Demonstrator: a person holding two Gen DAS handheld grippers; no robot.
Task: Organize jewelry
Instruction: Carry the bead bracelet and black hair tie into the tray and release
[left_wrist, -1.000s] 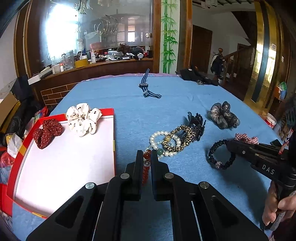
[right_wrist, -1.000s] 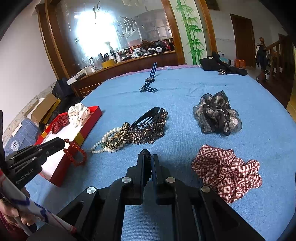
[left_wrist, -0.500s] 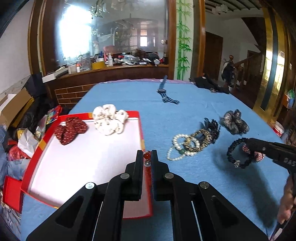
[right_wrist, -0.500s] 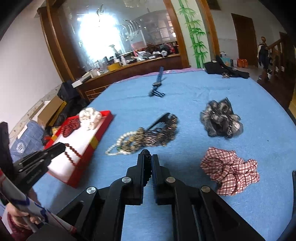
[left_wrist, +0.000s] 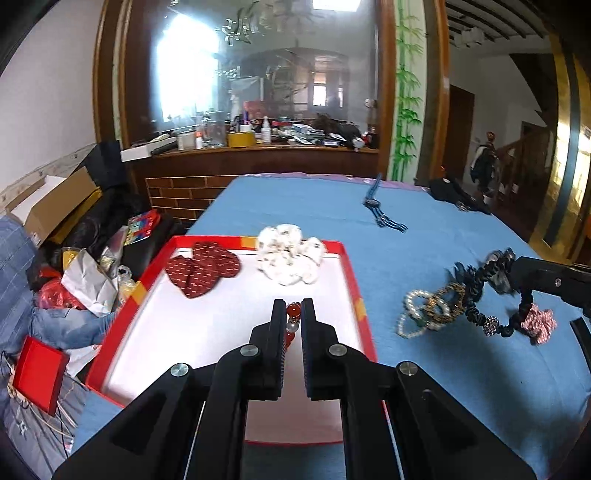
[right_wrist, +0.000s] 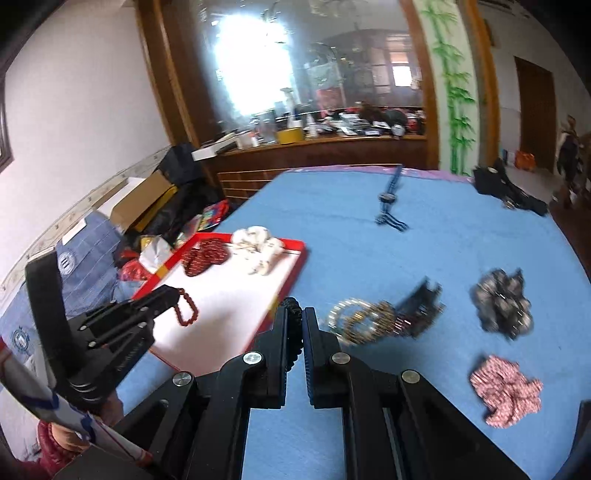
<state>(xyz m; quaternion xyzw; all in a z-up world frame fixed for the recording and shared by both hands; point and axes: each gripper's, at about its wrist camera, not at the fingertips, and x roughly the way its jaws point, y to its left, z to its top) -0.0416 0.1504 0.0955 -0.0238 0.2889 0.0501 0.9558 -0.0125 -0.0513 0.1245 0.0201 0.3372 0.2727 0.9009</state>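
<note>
Placement into the red tray (left_wrist: 351, 280) looks like the step in hand, and doing it well probably means lowering each piece until it hangs just above the white floor of the tray before letting go, clear of what already lies there.

From the left wrist view, the left gripper (left_wrist: 293, 314) has its fingers closed almost fully on a red bead bracelet (left_wrist: 293, 309). One orange-red bead and a pale one show in the narrow gap between the fingers, and the rest of the strand hangs below, out of sight. The fingers sit over the tray's white floor, with the dark red scrunchie (left_wrist: 202, 268) at about 10 o'clock from them and the white spotted scrunchie (left_wrist: 290, 254) at about 12 o'clock, both near the tray's far rim. At 3 o'clock, over the blue surface (left_wrist: 424, 236), the right gripper (left_wrist: 515, 275) carries a black bead bracelet (left_wrist: 491, 306) that dangles clear of the pearl and gold pile (left_wrist: 430, 308).

From the right wrist view, the right gripper (right_wrist: 294, 319) is likewise nearly closed, pinching the black bracelet (right_wrist: 293, 308) at its fingertips. The tray's near corner lies at roughly 10 o'clock from these fingers, so this piece is not yet over the tray. The left gripper (right_wrist: 166, 295) appears at 9 o'clock, its red strand (right_wrist: 186, 308) hanging over the white floor.
</note>
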